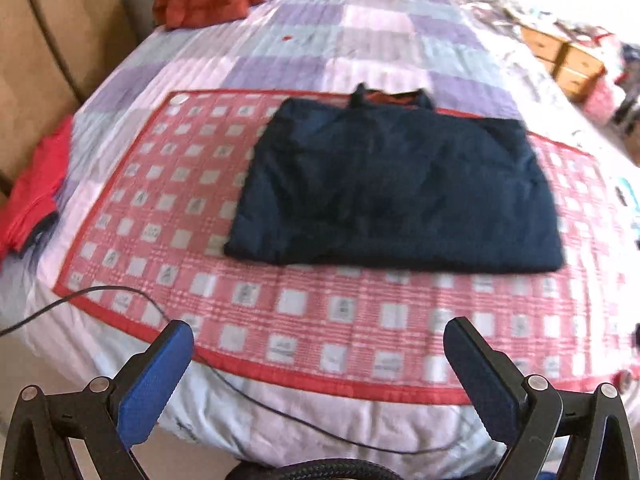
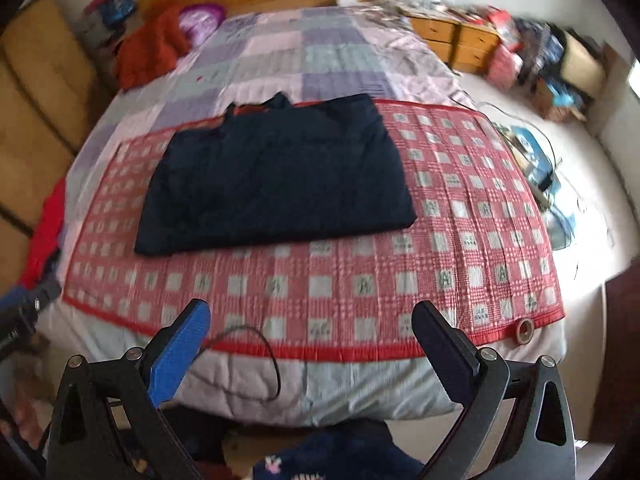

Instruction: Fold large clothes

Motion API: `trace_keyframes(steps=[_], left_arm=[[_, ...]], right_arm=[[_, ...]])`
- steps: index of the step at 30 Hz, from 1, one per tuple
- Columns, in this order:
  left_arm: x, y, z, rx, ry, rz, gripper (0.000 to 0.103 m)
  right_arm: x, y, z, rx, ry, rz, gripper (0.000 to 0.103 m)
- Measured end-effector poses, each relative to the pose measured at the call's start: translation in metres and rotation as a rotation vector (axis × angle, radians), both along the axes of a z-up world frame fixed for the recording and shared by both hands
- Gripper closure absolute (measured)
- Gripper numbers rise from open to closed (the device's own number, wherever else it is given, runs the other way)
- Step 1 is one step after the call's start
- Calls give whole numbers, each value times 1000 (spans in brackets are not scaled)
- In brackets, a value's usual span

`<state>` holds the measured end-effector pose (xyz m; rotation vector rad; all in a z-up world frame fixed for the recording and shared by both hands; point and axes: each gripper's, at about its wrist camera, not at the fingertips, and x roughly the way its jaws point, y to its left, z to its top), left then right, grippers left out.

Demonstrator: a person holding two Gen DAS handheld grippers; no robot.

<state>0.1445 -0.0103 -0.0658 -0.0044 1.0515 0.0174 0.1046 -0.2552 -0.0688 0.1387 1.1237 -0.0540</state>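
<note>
On the red checked mat (image 1: 320,312) atop the quilted bed (image 1: 360,40) lies the navy garment (image 1: 396,192), folded into a neat rectangle, collar at the far edge showing an orange lining. Motion blur hides its seams. My left gripper (image 1: 318,364) and right gripper (image 2: 310,344) both hover near the bed's edge, fingers spread wide, holding nothing.
</note>
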Motion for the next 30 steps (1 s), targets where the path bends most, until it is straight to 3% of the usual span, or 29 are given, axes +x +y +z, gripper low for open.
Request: trace_keyframes(steps=[3, 6, 12, 15, 30], left_arm=[[-8, -13, 13, -32, 5, -47, 0], [-16, -19, 28, -58, -13, -79, 0], [-20, -24, 47, -9, -54, -80, 0], [-21, -32, 49, 45, -63, -95, 0], [-20, -48, 44, 59, -23, -158, 0]], right_arm=[[-6, 14, 4, 30, 9, 53, 0], [-12, 22, 17, -5, -16, 82, 0], [-23, 13, 33, 15, -32, 39, 0], [-27, 10, 36, 10, -32, 30, 0], [-44, 6, 48, -13, -42, -3, 0]])
